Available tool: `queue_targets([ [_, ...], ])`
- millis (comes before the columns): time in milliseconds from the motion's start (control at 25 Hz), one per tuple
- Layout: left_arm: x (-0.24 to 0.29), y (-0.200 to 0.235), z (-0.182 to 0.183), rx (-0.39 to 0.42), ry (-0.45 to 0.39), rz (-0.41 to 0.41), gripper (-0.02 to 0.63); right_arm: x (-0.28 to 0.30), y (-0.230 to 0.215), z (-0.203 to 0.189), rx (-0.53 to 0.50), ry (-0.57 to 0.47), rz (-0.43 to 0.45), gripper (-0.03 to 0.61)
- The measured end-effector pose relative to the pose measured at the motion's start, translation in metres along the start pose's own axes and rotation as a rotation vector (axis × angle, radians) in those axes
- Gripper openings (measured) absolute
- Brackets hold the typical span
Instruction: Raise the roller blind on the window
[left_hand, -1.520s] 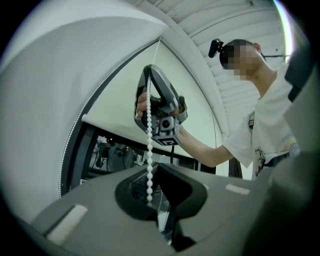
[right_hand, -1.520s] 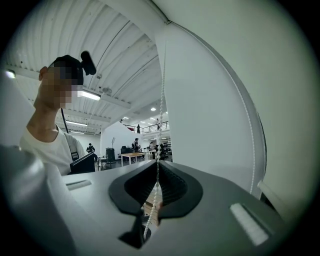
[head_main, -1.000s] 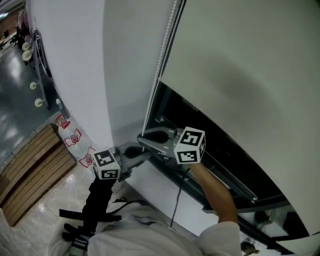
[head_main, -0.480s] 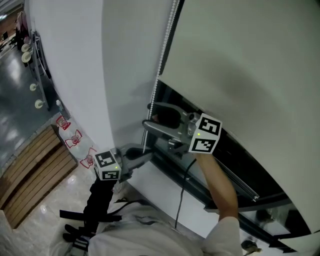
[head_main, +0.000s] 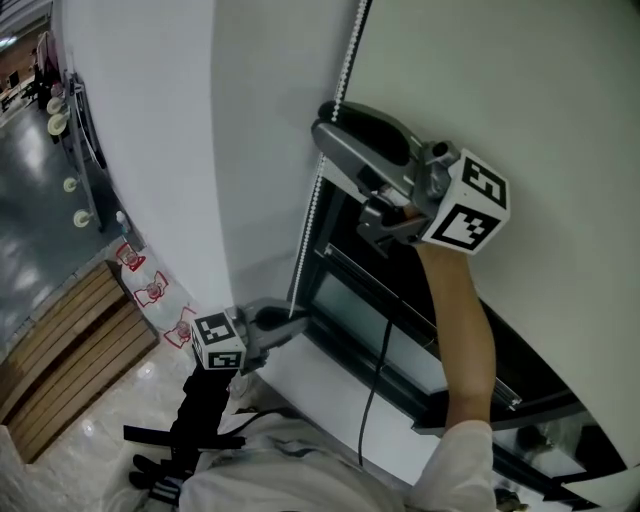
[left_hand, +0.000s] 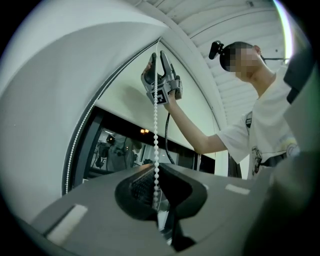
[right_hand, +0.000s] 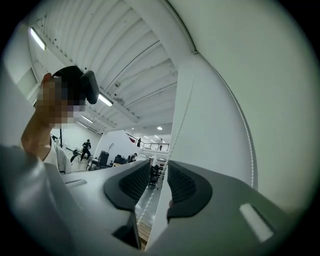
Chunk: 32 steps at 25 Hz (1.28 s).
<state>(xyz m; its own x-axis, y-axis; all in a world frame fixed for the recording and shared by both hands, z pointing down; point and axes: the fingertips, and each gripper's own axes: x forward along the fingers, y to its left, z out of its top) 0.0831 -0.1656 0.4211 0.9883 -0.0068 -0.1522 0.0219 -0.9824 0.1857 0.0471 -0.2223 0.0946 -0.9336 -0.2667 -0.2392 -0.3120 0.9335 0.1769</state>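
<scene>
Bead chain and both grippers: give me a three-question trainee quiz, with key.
1. True or false: in the head view the right gripper sits lower than the left gripper.
2. What runs between the left gripper's jaws? A) bead chain; B) cable; C) blind hem.
3. Do the right gripper's pads press the chain yet?
Key: 1 false. 2 A; the jaws are clamped on it. 3 No: the jaws have just been closing, with the chain loose between them.
</scene>
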Motion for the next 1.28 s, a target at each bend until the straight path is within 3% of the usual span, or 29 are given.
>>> queue_targets([
  [240, -0.005, -0.001, -0.002, 0.006, -0.002, 0.000, -0.002, 0.012, -0.001, 0.022, -0.044, -0.004, 0.007, 0.101],
  [440, -0.005, -0.002, -0.003, 0.005, -0.009, 0.001, -0.002, 0.010, 0.003, 0.030, -0.095, -0.030, -0.017, 0.023],
  [560, -0.006, -0.005, -0.003, 0.002, -0.009, -0.003, -0.002, 0.010, 0.006, 0.032, -0.122, -0.033, -0.036, 0.020],
  [1000, -0.005, -0.003, -0.010, -0.029, -0.003, -0.005, -0.002, 0.001, 0.002, 0.030, -0.048, -0.090, -0.013, 0.014],
  [1280, -0.001, -0.003, -0.009, -0.033, -0.002, -0.009, -0.002, -0.002, -0.001, 0.014, -0.008, -0.053, -0.022, 0.014],
])
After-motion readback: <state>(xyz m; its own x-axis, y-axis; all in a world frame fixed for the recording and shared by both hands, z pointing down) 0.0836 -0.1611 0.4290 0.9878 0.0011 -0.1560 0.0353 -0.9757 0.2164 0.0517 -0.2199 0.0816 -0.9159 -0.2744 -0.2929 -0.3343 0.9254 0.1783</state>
